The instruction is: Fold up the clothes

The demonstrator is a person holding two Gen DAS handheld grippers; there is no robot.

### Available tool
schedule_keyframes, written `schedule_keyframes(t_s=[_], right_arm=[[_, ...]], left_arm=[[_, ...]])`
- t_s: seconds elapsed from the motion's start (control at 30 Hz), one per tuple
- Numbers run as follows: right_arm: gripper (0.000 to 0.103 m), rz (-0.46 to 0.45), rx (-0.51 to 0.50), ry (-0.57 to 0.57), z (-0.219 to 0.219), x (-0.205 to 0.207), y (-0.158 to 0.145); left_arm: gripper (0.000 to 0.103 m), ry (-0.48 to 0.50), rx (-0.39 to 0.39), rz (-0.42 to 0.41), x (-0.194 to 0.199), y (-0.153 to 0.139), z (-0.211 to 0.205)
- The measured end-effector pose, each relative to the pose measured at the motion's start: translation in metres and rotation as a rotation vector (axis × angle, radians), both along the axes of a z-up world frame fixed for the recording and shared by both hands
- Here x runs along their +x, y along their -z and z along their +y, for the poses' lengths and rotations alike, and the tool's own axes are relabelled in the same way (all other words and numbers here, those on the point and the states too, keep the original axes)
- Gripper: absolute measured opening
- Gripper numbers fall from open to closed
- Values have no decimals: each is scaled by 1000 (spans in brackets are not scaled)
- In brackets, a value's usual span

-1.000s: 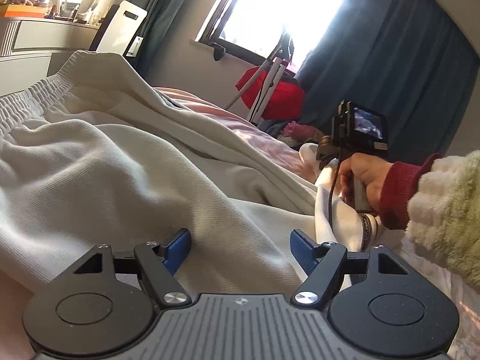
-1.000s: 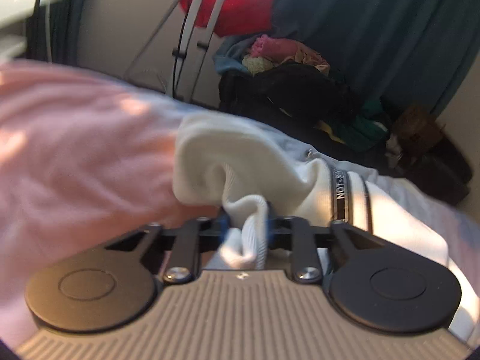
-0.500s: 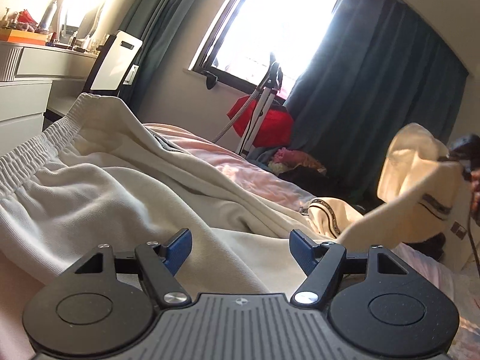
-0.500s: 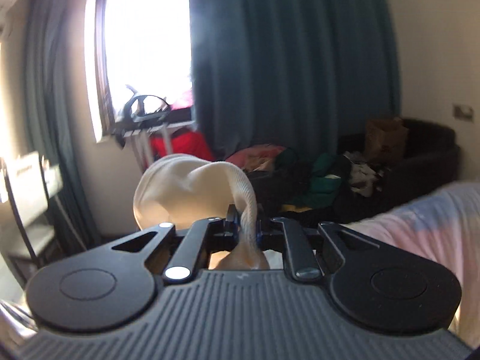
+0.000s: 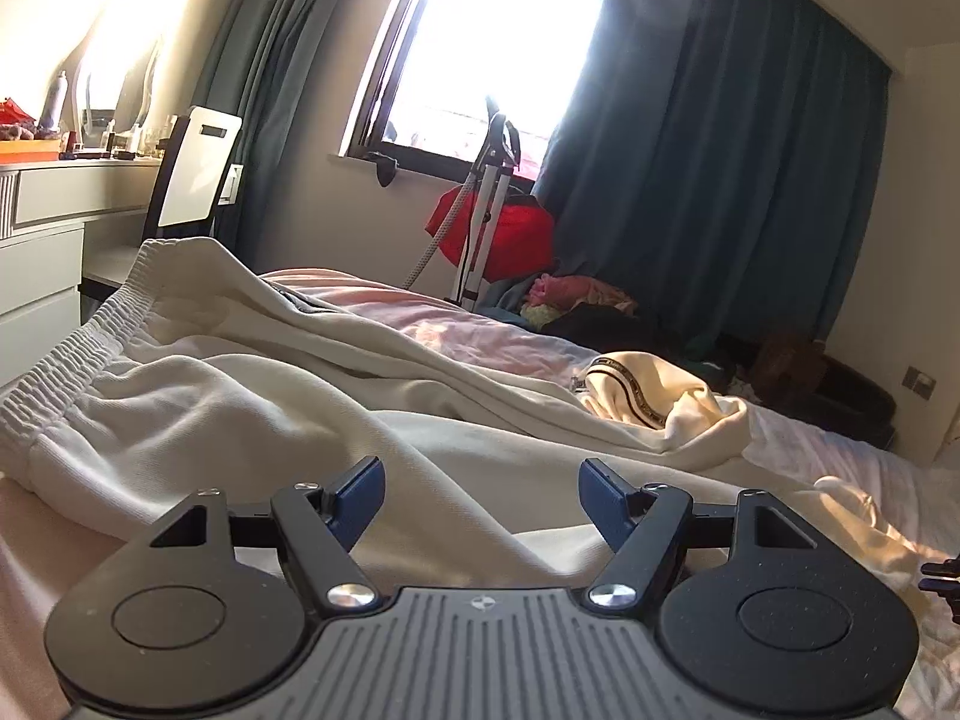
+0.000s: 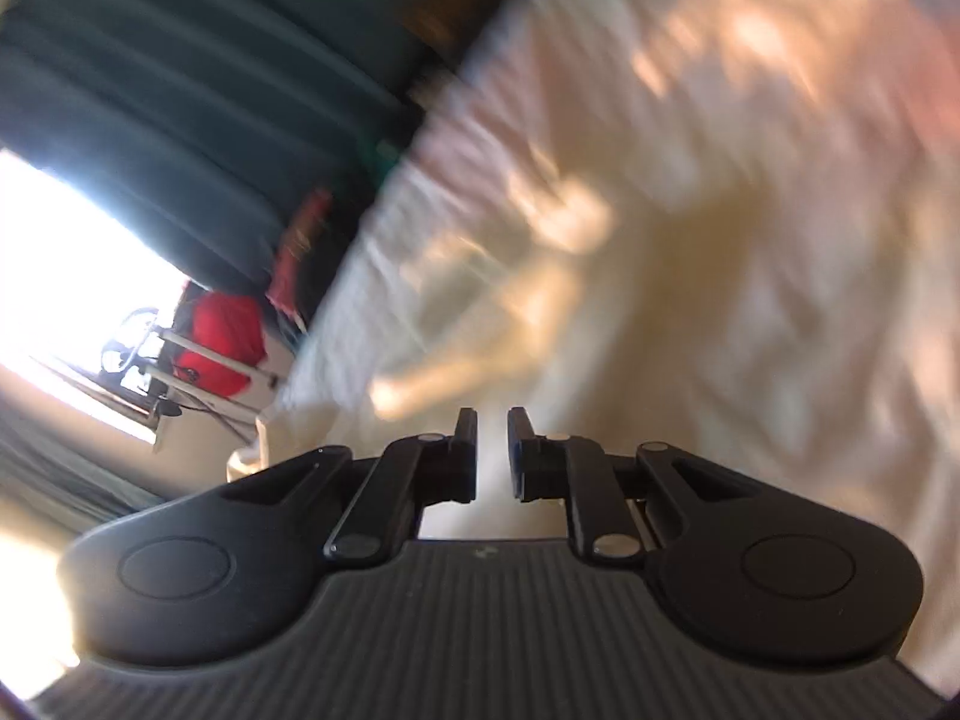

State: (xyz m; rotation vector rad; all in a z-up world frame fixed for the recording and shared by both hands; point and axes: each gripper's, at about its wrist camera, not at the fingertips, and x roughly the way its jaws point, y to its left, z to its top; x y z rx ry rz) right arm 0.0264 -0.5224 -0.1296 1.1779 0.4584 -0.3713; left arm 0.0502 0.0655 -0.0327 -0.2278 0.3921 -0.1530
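Both tools (image 5: pixel 481 483) (image 6: pixel 492 456) over trousers (image 5: pixel 252 396)

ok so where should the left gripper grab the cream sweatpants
Probably the ribbed elastic waistband at the left edge: it is a thick, raised rim. Come in from the open end, fingers straddling the band. The left gripper is open over the pants.

Right wrist view: motion blur smears the cream fabric (image 6: pixel 690 252) and the bedding; no fold or edge can be read. Left wrist view: the window (image 5: pixel 486 42) is blown out to white; the right gripper (image 5: pixel 942 585) is cut off at the right edge, its jaws hidden.
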Motion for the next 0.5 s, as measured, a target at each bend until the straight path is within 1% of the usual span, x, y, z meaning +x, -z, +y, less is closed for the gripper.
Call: schedule_keyframes(t_s=[0.07, 0.13, 0.17, 0.2, 0.23, 0.27, 0.3, 0.37, 0.43, 0.47, 0.5], right_arm=[[16, -16, 46, -10, 1, -1, 3], [16, -24, 41, -33, 2, 0, 0], [22, -25, 33, -41, 2, 3, 0], [38, -23, 32, -37, 0, 4, 0], [49, -22, 36, -21, -2, 4, 1], [74, -22, 48, 4, -3, 2, 3], [88, -27, 70, 32, -4, -1, 6], [88, -48, 130, 78, -10, -6, 12], [88, -70, 177, 92, -20, -3, 21], [88, -72, 172, 92, -25, 2, 25], [87, -64, 143, 86, -28, 7, 26]], left_arm=[[73, -2, 13, 3, -5, -3, -1], [74, -4, 21, 5, -9, -5, 1], [75, -12, 18, 16, -10, -5, 2], [75, -19, 15, 28, -11, -4, 3], [75, -26, 12, 40, -12, -4, 5], [75, -31, 8, 52, -11, -3, 5], [75, -29, 8, 58, -9, -2, 5], [75, -27, 9, 70, -5, 1, 3], [76, -31, 12, 92, 0, 7, 0], [76, -30, 7, 108, 3, 10, -1], [76, -30, 2, 122, 6, 14, -1]])
